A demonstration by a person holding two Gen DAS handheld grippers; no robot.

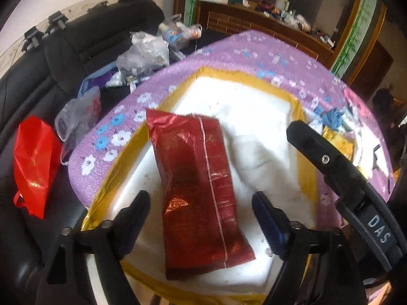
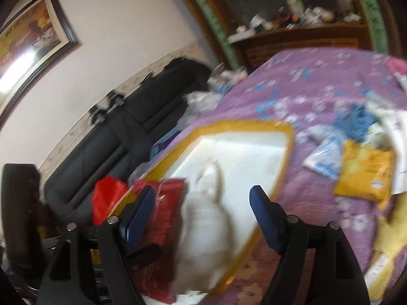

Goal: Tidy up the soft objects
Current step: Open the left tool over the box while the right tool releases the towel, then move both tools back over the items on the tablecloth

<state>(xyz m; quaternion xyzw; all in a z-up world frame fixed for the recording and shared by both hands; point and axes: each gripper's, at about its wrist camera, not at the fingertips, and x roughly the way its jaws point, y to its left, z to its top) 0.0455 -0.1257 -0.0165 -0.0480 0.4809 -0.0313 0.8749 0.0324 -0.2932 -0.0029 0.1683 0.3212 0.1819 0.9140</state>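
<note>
Jaws of both the left gripper point(image 1: 197, 218) and the right gripper point(image 2: 202, 211) stand wide, holding nothing. Between them the shiny red foil packet point(image 1: 195, 193) and white soft cloth point(image 2: 203, 231) lie released inside the yellow-rimmed white tray point(image 1: 254, 96) near the desk edge, probably sorted there.

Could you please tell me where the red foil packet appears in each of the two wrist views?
Left wrist: red foil packet centre frame, lying in the white tray.
Right wrist: packet lower left, behind the near gripper finger.
Shared landmark: the tray's yellow rim.
</note>
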